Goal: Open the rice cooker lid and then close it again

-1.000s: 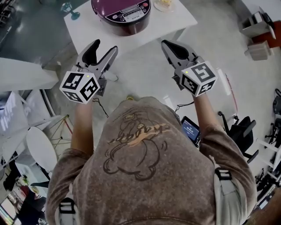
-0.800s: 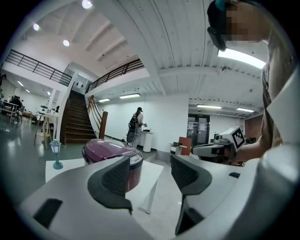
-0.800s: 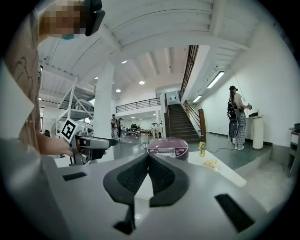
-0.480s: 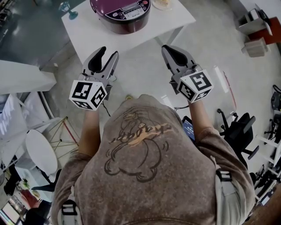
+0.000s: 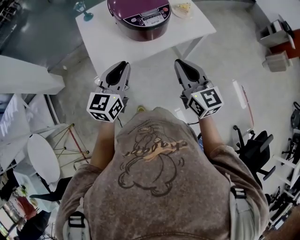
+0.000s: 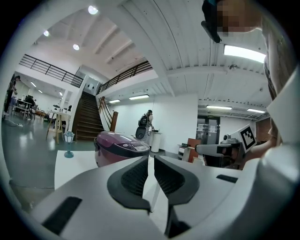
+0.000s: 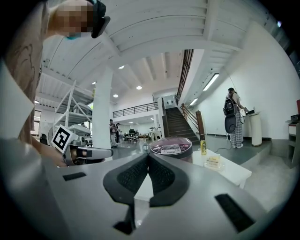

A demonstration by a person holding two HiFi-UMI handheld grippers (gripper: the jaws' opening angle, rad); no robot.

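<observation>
The left gripper [image 6: 150, 158] is closing its jaws to a thin slit with nothing between them. The right gripper [image 7: 148, 155] is holding its jaws together, also empty. Both are hanging short of the white table's [image 5: 105, 40] near edge. The rice cooker [image 5: 139, 18] is sitting at its far side, lid [image 5: 129, 8] down. By my reading, the approach is in hand, and the next move is calling for a forward reach to the lid's release.

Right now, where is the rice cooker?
In the head view the purple rice cooker sits at the top centre on the white table, with a small dish just to its right.
</observation>
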